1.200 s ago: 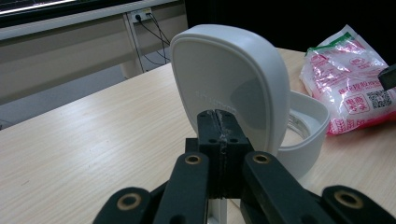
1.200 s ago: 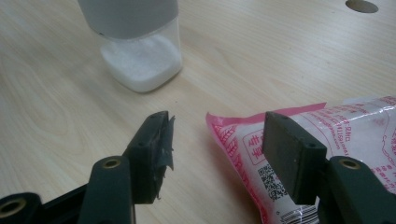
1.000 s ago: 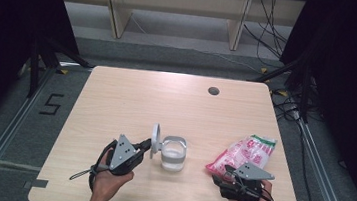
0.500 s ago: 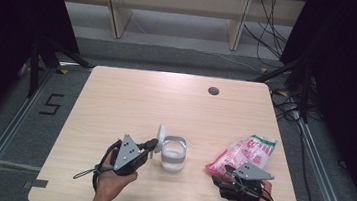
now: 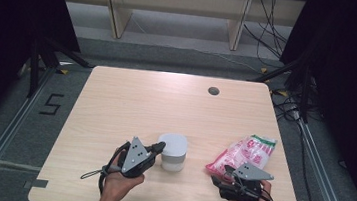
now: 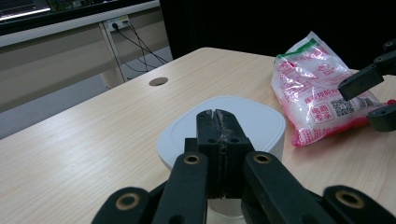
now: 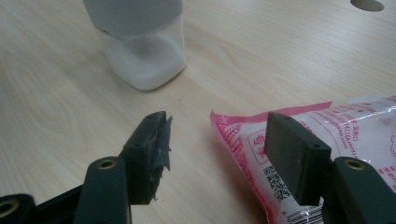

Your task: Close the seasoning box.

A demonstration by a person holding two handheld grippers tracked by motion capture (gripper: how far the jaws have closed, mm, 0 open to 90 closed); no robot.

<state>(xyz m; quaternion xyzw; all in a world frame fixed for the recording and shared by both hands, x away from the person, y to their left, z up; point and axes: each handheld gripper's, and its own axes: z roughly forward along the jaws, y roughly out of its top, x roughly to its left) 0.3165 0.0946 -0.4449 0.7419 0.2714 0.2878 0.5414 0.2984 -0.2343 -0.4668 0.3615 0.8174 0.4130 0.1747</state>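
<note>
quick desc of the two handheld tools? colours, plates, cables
Both tools, left and right, are black, each topped by a grey three-cornered plate with small dark holes. Brass-coloured pivot rivets sit at the base of the flat black jaws. A thin black cable loops from the left tool. Forearms bare, no sleeves.

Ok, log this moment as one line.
left gripper: shut, on lid | container: lid down | right gripper: open, at bag corner

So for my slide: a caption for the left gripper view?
Shut left gripper over the white container's lid, pink bag beyond.
</note>
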